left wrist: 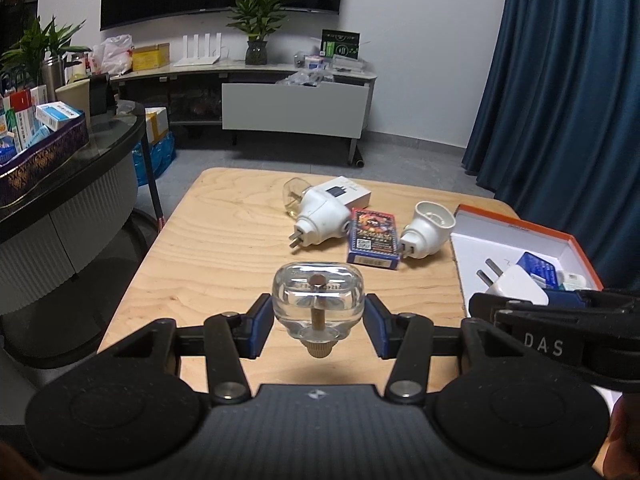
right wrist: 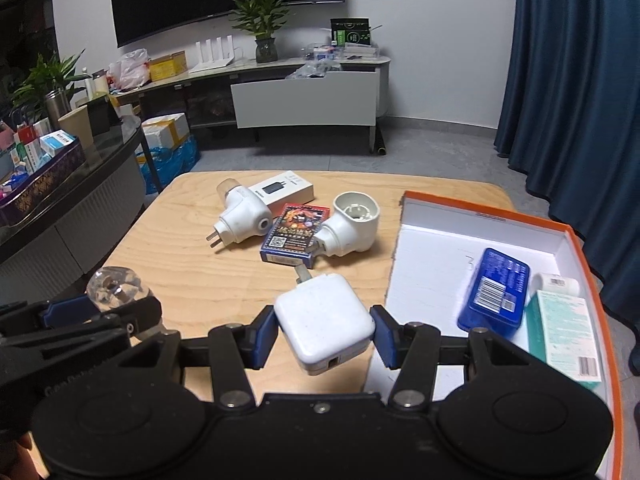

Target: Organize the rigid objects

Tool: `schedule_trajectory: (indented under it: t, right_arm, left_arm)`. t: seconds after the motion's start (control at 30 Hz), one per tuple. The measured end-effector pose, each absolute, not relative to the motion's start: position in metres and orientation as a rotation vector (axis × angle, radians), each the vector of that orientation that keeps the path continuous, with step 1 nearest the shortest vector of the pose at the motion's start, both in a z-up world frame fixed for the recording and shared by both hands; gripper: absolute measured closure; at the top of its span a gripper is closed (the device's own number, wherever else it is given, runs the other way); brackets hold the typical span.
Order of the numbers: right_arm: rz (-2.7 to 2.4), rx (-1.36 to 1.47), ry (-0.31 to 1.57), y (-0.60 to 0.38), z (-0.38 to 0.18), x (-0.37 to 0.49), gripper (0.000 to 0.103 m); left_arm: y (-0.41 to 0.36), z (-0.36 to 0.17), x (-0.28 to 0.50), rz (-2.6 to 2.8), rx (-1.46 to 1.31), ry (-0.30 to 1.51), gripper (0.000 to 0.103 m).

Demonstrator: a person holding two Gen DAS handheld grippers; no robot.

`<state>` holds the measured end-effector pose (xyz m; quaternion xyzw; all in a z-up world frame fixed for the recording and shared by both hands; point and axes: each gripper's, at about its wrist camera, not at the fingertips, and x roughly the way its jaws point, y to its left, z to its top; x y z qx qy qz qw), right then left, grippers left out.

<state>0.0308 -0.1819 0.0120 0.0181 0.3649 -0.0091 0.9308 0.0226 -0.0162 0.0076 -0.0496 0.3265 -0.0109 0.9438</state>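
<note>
Both grippers loaded beside the box

While clamped on a square white plastic charger point(right wrist: 325, 317), right gripper point(right wrist: 325, 330) hovering just left of orange-rimmed white cardboard box point(right wrist: 436, 236), nearer it. Left gripper point(left wrist: 318, 320), clamped on clear glass bottle point(left wrist: 318, 294), farther left above wooden table point(left wrist: 208, 248).
</note>
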Motion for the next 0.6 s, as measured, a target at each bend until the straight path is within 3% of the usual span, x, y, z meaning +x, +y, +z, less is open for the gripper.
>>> schedule_trajectory:
  t: [0.6]
  right_arm:
    - [-0.071, 0.074, 0.723, -0.205, 0.02, -0.012, 0.041]
  left_arm:
    - [-0.037, 0.015, 0.002, -0.073, -0.072, 0.639, 0.053]
